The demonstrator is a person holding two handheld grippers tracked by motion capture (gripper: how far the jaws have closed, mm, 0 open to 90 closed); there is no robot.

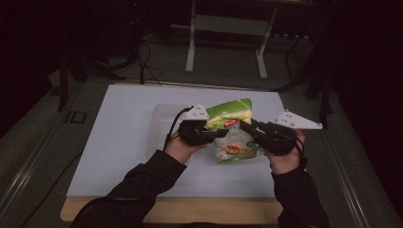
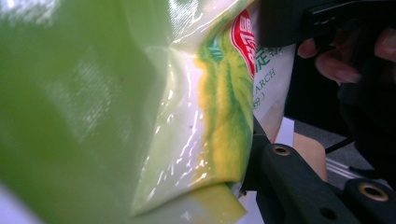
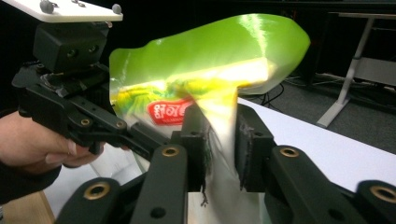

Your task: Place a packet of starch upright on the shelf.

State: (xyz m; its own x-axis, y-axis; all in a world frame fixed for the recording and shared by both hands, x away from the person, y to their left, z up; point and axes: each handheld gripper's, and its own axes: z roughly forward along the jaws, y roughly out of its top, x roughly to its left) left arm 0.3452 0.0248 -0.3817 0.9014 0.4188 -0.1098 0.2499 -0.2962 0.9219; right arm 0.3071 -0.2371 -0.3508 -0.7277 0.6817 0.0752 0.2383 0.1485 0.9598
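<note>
A green and yellow snack bag (image 1: 234, 128) with a red logo is held up above the white board (image 1: 119, 156), pinched from both sides. My left gripper (image 1: 212, 132) is shut on the bag's left edge. In the left gripper view the glossy bag (image 2: 140, 93) presses against one black finger (image 2: 289, 172) and hides the other. My right gripper (image 1: 243, 124) grips the right side. In the right gripper view its two pads squeeze the crumpled film, my right gripper (image 3: 220, 144) being shut on the bag (image 3: 210, 60). The left gripper (image 3: 135, 133) reaches in from the left there.
A clear plastic container (image 1: 164, 122) lies on the board just left of the hands. The board rests on a wooden table edge (image 1: 190, 209). White desk legs (image 1: 191, 42) and cables stand on the dark floor behind.
</note>
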